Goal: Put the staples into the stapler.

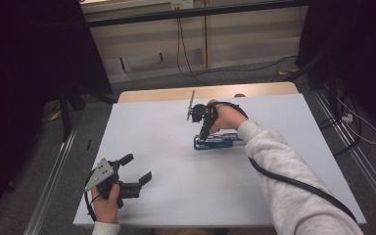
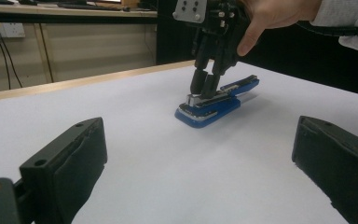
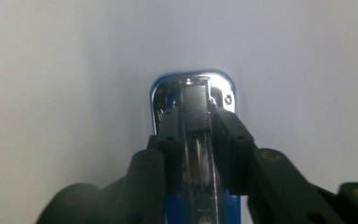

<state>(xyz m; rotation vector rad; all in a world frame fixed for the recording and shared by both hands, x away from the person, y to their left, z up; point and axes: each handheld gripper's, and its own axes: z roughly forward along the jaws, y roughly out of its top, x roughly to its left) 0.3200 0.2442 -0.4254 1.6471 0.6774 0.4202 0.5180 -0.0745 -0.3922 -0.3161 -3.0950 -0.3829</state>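
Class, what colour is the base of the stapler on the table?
Blue: the stapler base shows best in the left gripper view.

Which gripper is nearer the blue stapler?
Right. The right gripper is closed on the blue stapler from above; the left gripper sits open, well off toward the table's near left.

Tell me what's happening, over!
Right gripper shut on blue stapler, at its front end. Left gripper open, off to the side, holding nothing. Nothing in the way.

Blue stapler (image 1: 214, 142) w/ chrome top, flat on white table (image 1: 147, 147), right of centre; front end pinched
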